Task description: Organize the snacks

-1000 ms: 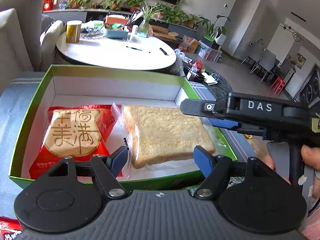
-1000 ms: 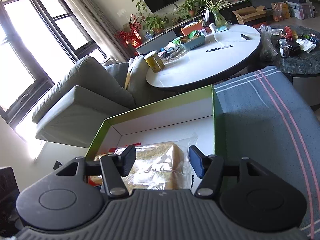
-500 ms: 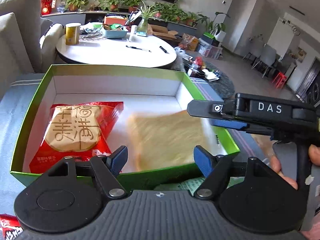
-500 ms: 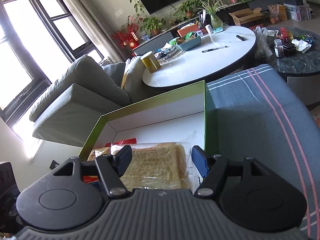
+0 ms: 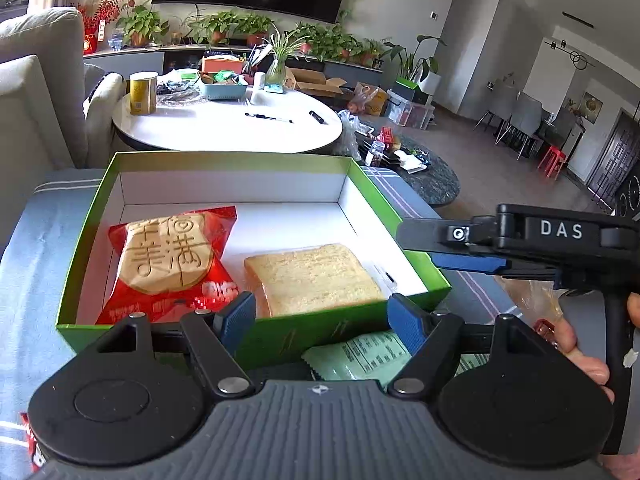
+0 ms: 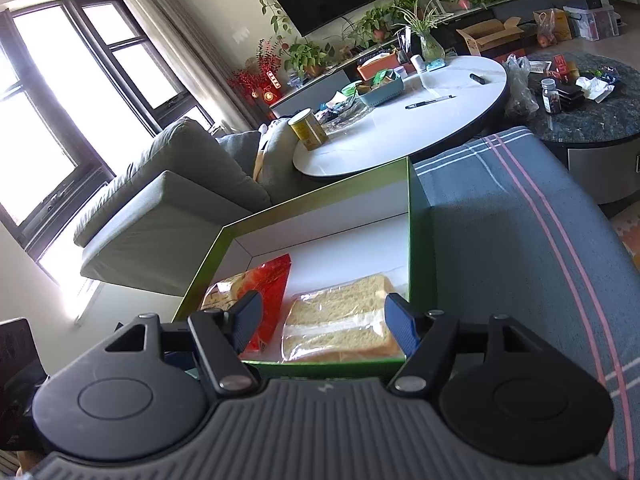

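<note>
You are filling the green box (image 5: pixel 256 334) with snacks. Two are in it now. The red cookie pack (image 5: pixel 172 260) lies on the left side of the box floor. The bagged bread (image 5: pixel 316 278) lies on the right side, close to the near wall and the right wall. The two sit side by side and may just touch.

Your left gripper (image 5: pixel 322 316) hangs over the near wall of the box. Its blue fingers (image 5: pixel 236 318) are wide apart and hold nothing. Your right gripper (image 6: pixel 324 324) is above the near right corner of the box, over the bread. Its fingers are wide apart too, and nothing is in them.

So the bread step looks done. The next step, I think, is to get another snack. A green packet (image 5: pixel 366 358) lies on the blue cloth (image 5: pixel 40 248), right outside the near wall and under your left gripper. To take it, tip that gripper down, put one finger on each side of the packet, and squeeze. Then lift it over the wall and set it in the bare back part of the box.
</note>
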Demonstrator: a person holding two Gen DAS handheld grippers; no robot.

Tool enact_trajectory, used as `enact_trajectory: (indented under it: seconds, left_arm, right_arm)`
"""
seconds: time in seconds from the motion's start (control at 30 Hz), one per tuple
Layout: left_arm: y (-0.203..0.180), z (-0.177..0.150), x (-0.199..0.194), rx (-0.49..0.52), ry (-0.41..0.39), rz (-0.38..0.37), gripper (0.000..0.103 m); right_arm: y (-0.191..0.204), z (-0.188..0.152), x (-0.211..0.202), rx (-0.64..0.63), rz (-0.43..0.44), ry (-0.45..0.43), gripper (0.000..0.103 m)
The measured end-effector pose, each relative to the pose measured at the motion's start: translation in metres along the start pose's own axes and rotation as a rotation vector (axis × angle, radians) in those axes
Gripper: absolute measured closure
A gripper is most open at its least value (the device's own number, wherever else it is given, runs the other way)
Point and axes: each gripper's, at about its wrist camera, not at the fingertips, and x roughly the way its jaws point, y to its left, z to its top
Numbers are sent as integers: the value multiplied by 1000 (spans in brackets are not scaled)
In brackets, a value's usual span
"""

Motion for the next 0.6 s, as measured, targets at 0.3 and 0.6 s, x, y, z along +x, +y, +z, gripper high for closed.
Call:
enact_trajectory:
  seconds: [0.3,0.6]
  left_arm:
    - [-4,-18,-9,17,26,-7,32]
    - [-6,-36,-2,15,90,-18,32]
  right_arm:
    - [-1,-20,-16,-9,-63,39,24]
    - [-8,-39,-2,15,-116,110,24]
